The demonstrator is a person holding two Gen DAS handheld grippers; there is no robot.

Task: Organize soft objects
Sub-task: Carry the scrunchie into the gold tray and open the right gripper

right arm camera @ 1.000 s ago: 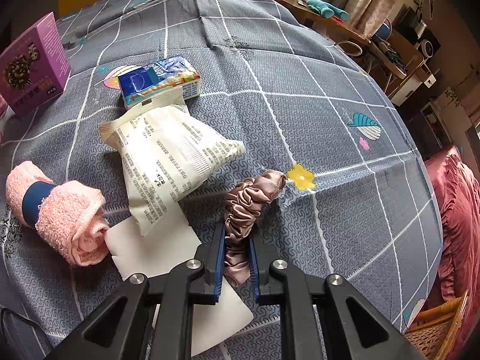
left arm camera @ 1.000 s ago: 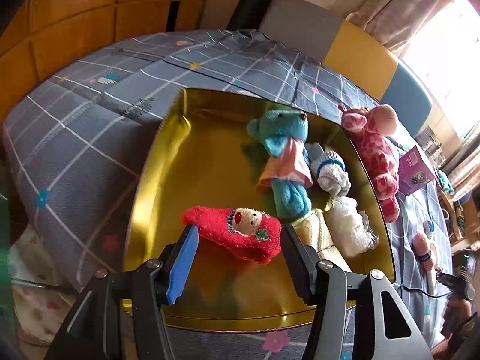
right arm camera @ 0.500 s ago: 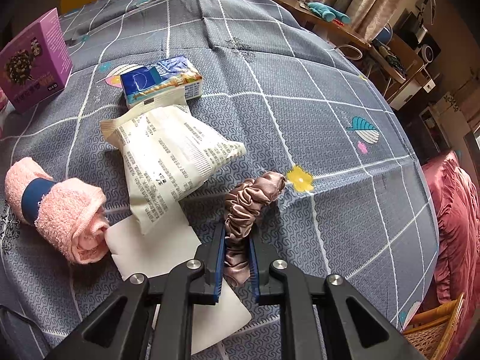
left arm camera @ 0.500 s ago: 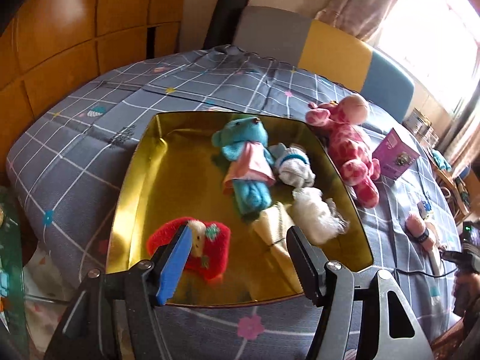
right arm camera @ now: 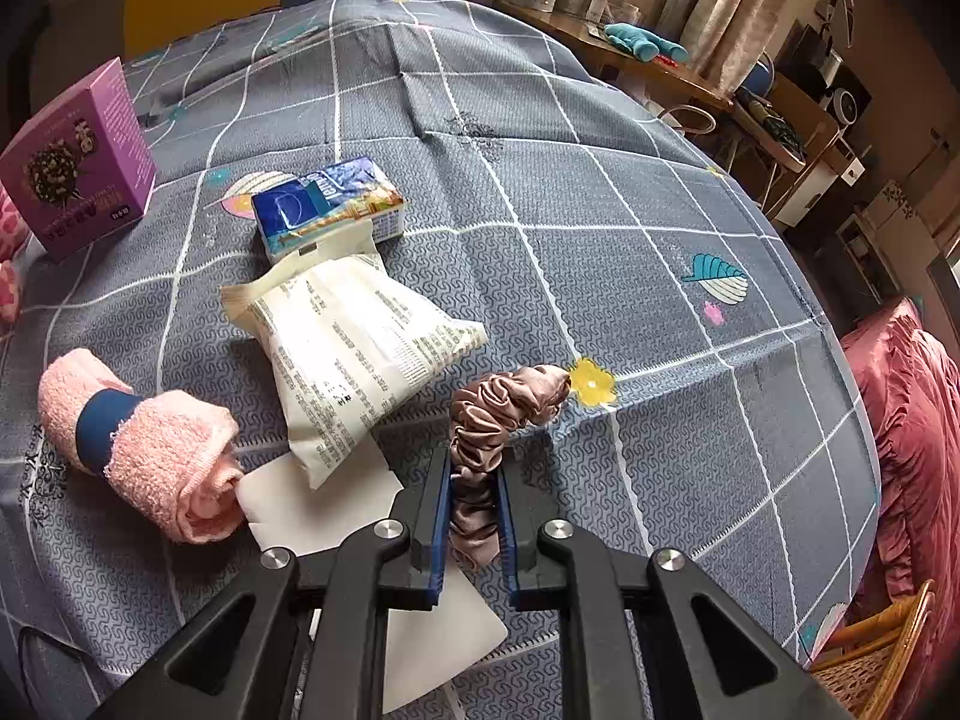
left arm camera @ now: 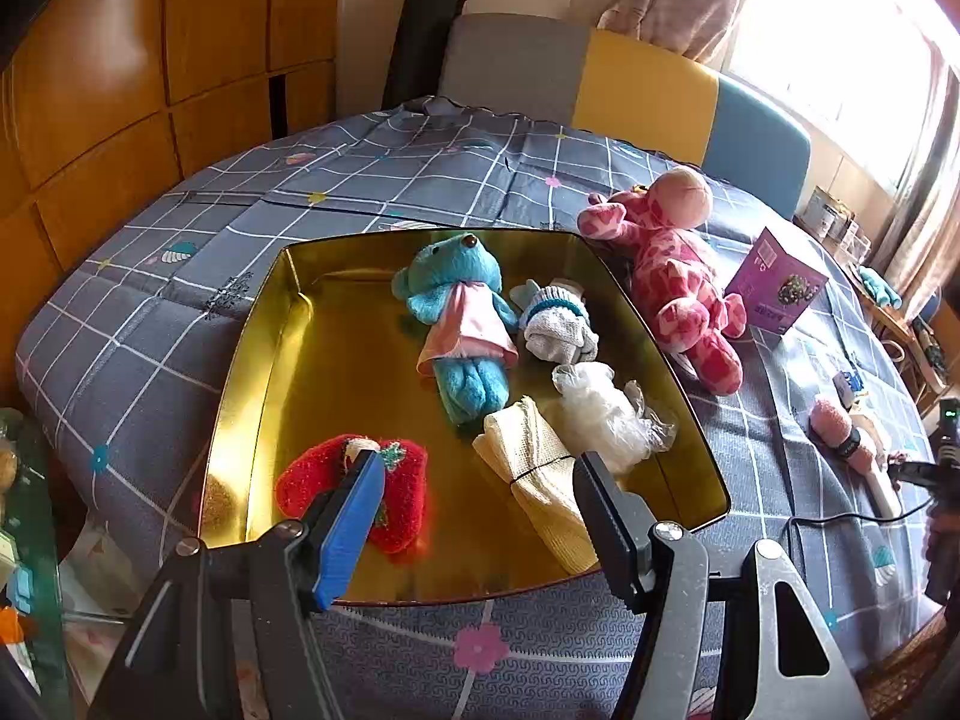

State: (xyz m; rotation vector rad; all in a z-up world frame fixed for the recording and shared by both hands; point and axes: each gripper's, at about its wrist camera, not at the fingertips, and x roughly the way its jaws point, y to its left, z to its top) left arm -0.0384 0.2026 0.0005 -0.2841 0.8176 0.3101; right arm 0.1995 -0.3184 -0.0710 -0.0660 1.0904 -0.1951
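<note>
- While the right gripper (right arm camera: 473, 480) has its jaws pressed together on the near end of the mauve satin scrunchie (right arm camera: 501, 420), the far end of the loop lies on the bedspread (right arm camera: 600, 192) beside a yellow flower print, so the step in hand looks like lifting it clear for the gold tray (left arm camera: 264, 324).
- A straight lift would likely serve best, since the fabric is slippery and only a small bunch of it sits between the pads; dragging might pull it loose.
- The left gripper (left arm camera: 474, 498) hangs wide open with nothing in it, over the tray's near edge, its blue pad above the red strawberry plush (left arm camera: 408, 492).
- Inside the tray, the right half is crowded: a teal bear (left arm camera: 462, 324), a rolled grey sock (left arm camera: 558, 324), a crumpled clear bag (left arm camera: 606, 414) and a cream cloth (left arm camera: 534, 468).
- Bare gold floor shows along the tray's left wall and far-left corner, the roomiest drop spot.
- A pink giraffe plush (left arm camera: 684, 276) leans against the tray's right edge, so an approach over the near edge looks cleaner.
- Close to the scrunchie's left lie a printed packet (right arm camera: 354, 354), white paper (right arm camera: 324, 504) and a pink rolled towel (right arm camera: 144, 438); to its right the bedspread is open toward the edge.
</note>
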